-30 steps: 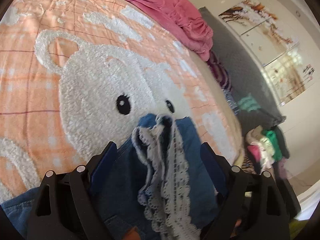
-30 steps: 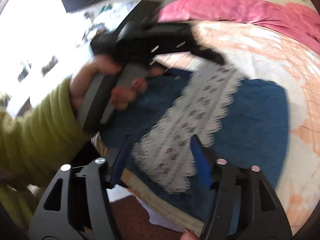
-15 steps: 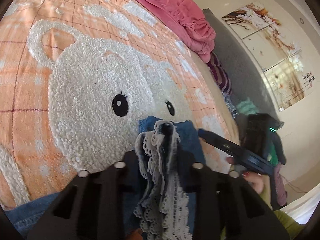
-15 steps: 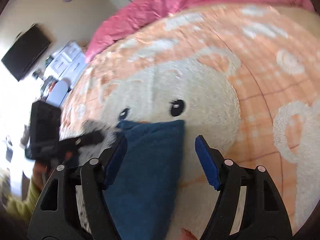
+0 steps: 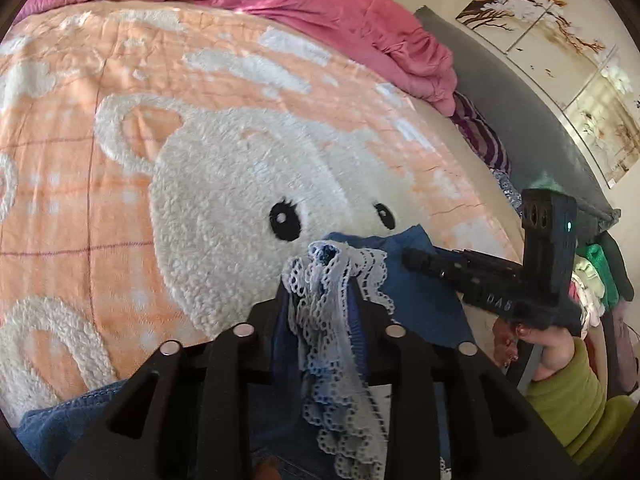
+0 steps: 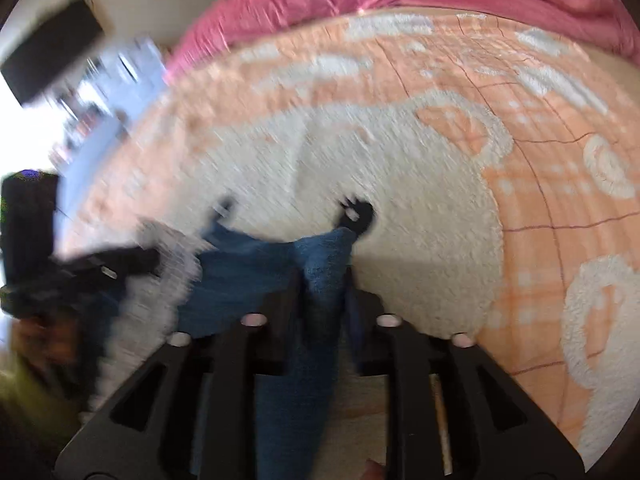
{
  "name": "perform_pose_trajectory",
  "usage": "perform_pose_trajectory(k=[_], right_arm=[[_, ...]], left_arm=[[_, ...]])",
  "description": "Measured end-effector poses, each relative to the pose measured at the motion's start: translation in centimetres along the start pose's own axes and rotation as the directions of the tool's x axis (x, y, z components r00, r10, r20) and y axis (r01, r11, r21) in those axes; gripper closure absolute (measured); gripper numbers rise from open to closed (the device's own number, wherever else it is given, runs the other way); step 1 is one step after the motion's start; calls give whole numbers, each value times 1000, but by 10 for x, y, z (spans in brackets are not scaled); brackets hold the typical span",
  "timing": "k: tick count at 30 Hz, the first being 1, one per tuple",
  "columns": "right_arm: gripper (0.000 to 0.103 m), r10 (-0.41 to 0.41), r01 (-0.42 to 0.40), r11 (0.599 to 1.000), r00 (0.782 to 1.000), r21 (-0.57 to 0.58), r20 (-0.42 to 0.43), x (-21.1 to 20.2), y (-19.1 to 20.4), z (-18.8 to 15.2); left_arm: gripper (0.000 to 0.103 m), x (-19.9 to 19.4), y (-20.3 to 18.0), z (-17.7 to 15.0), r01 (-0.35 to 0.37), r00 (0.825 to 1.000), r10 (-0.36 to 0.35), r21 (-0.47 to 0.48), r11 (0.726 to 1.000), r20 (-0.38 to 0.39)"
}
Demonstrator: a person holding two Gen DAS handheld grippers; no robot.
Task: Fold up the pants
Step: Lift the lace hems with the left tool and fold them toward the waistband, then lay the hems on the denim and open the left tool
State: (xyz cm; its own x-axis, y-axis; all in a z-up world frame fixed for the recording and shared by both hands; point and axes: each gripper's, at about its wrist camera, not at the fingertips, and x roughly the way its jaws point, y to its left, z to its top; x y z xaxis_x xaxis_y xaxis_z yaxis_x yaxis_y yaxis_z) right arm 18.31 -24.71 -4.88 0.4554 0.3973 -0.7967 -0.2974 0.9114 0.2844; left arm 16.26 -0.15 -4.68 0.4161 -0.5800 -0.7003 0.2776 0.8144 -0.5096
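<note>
The pants [image 6: 316, 280] have just been pinched by the right gripper [image 6: 320, 300] and the lace hem [image 5: 332, 280] by the left gripper [image 5: 320, 304], so a fold can be carried over.

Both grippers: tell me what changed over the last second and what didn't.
The left gripper closed from open onto the lace-trimmed edge of the blue pants. The right gripper swung from near the left hand to the far corner and shut on plain blue cloth there. The pants stay on the bear blanket, and the pink duvet is unmoved.
</note>
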Motion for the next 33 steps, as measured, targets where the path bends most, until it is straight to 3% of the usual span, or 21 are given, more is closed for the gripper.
perform_pose_trajectory(k=[2, 4, 5, 11, 14, 18, 25, 29, 33], right_arm=[[78, 14, -15, 999, 1000, 29, 19, -5, -5, -4], [59, 9, -12, 998, 999, 62, 52, -20, -10, -9], [58, 15, -21, 997, 997, 70, 76, -29, -10, -12], [43, 77, -86, 995, 986, 58, 146, -76, 1, -43], [37, 84, -91, 995, 987, 39, 138, -87, 8, -60], [34, 106, -109, 994, 989, 24, 99, -92, 17, -87], [33, 94, -94, 996, 992, -6, 79, -97, 27, -106], [33, 105, -105, 994, 992, 2, 75, -101, 27, -110], [33, 113, -113, 994, 992, -2, 51, -98, 28, -117]], left_arm=[[71, -5, 7, 1, 21, 1000, -21, -17, 1000, 5], [49, -16, 8, 4, -2, 999, 3, -24, 1000, 32], [45, -22, 9, 3, -7, 999, 8, -23, 1000, 45], [41, -65, 10, -3, -76, 989, 80, -31, 997, 127], [34, -81, 2, -17, -65, 989, 68, -28, 998, 131], [27, -88, -24, -40, -130, 984, 123, 49, 990, 128], [25, -94, -49, -79, -145, 986, 138, 67, 987, 95], [25, -93, -41, -100, -125, 991, 125, 1, 992, 46], [35, -91, -36, -121, -103, 995, 104, -50, 993, 9]])
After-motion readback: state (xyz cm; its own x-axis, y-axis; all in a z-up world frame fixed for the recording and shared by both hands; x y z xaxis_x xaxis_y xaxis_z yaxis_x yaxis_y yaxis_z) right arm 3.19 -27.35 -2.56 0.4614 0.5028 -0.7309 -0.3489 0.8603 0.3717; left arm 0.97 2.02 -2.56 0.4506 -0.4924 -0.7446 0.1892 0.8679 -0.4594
